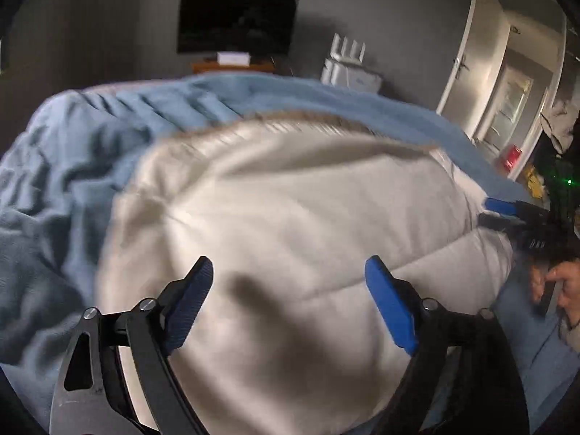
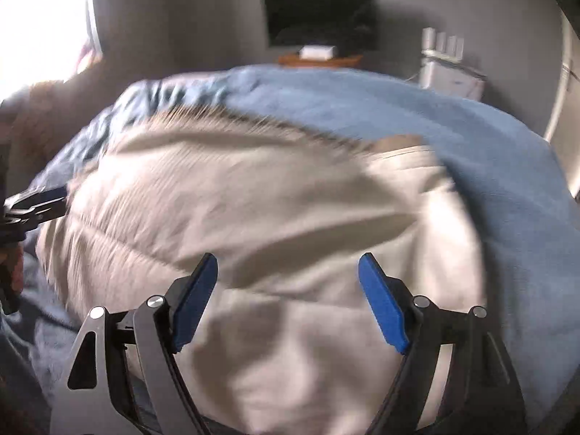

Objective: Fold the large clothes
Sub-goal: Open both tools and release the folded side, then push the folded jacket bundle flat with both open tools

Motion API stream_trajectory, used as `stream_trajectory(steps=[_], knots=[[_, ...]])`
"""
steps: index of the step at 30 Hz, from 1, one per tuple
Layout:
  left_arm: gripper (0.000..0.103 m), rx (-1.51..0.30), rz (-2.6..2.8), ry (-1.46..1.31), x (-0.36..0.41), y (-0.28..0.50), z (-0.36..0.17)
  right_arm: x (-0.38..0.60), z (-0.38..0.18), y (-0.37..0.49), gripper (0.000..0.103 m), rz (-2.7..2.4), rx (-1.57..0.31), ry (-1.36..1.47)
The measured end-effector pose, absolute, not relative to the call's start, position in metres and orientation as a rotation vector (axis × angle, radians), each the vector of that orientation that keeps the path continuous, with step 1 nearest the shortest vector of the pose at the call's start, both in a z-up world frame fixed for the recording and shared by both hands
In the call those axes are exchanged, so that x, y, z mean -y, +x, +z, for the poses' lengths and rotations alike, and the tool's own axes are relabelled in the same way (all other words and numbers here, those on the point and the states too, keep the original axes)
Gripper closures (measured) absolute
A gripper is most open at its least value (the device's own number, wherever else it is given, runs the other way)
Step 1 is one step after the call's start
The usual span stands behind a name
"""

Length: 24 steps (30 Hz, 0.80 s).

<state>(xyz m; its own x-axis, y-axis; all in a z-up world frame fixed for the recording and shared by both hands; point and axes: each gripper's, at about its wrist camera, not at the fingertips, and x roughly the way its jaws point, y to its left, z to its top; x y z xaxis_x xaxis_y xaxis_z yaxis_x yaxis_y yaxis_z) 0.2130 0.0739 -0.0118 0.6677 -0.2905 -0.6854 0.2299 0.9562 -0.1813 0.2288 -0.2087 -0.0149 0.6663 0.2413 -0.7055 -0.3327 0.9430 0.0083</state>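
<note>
My left gripper point(image 1: 290, 268) stands with jaws wide apart, nothing between the blue pads point(image 1: 389, 306). My right gripper point(image 2: 288, 264) likewise stands wide, with nothing held. Both hang above the cream garment point(image 1: 290, 217), which lies spread in folds over the blue bedcover point(image 1: 72, 152); contact with the cloth cannot be confirmed, the frames being blurred. In the left view, my right hand point(image 1: 558, 286) shows at the garment's right edge. Beyond the bed: a dark screen point(image 1: 235, 23) on the grey wall, a white appliance point(image 1: 349, 69), an open door point(image 1: 482, 54).
</note>
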Motion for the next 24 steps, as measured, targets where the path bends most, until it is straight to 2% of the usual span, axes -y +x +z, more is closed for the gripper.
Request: stream_trajectory(steps=[3, 14, 17, 20, 22, 24], knots=[[0.014, -0.782, -0.247, -0.076, -0.06, 0.246, -0.022, 0.188, -0.023, 0.241, 0.027, 0.307, -0.79, -0.14], [0.014, -0.865, -0.056, -0.086, -0.06, 0.378, -0.012, 0.168, -0.024, 0.364, 0.026, 0.206, -0.846, -0.055], [0.006, -0.934, -0.014, -0.077, -0.064, 0.402, -0.017, 0.165, -0.029, 0.391, 0.026, 0.161, -0.852, -0.046], [0.007, -0.919, -0.013, -0.125, -0.071, 0.401, -0.012, 0.175, -0.028, 0.397, 0.026, 0.158, -0.876, 0.05], [0.013, -0.874, -0.034, -0.13, -0.069, 0.381, -0.001, 0.179, -0.019, 0.378, 0.026, 0.174, -0.838, 0.055], [0.011, -0.815, -0.038, -0.082, -0.065, 0.345, 0.014, 0.182, -0.005, 0.338, 0.026, 0.216, -0.755, 0.031]])
